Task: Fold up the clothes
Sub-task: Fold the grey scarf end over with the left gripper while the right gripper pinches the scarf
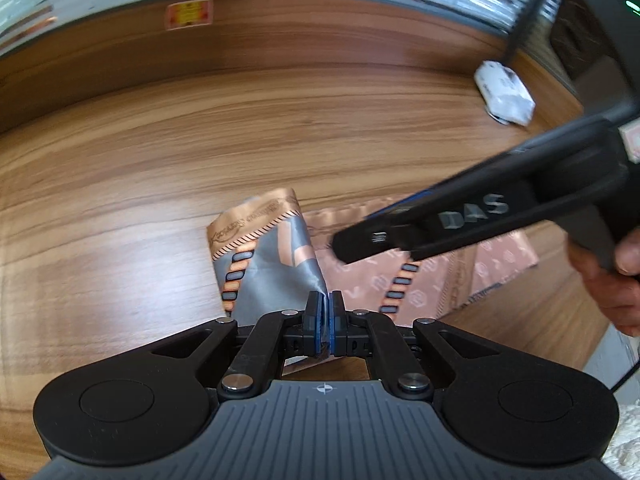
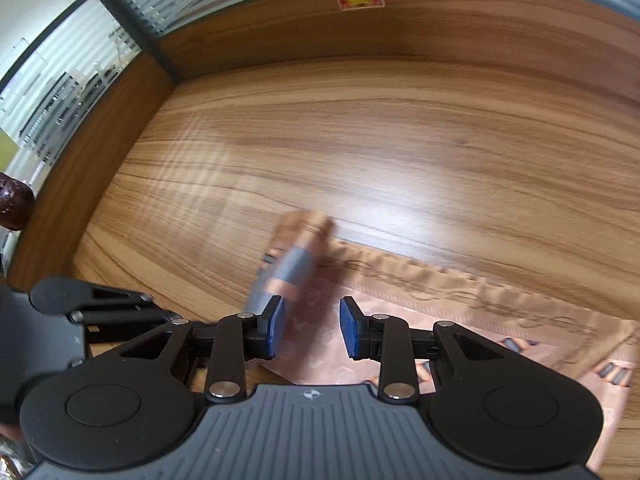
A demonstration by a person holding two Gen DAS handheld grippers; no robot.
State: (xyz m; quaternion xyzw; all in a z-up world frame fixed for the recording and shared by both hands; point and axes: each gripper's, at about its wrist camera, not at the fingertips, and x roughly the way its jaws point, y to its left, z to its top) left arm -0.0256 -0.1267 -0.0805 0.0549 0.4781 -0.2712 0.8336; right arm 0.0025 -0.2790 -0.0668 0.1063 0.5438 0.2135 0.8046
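Note:
A silky scarf [image 1: 440, 268], copper-pink with grey panels and a chain print, lies on the wooden table. My left gripper [image 1: 325, 312] is shut on a corner of it and holds a grey and copper flap [image 1: 264, 256] lifted and folded over. My right gripper [image 2: 312, 328] is open and empty, hovering over the scarf [image 2: 460, 304]; the lifted flap [image 2: 292, 268] shows blurred just left of its fingers. In the left wrist view the right gripper [image 1: 360, 240] comes in from the right above the scarf, held by a hand [image 1: 608, 276].
The wooden table [image 1: 280, 128] has a raised wooden back wall with an orange sticker [image 1: 189, 14]. A white crumpled packet [image 1: 504, 92] lies at the far right by a dark device [image 1: 592, 20]. Glass partitions stand behind the walls.

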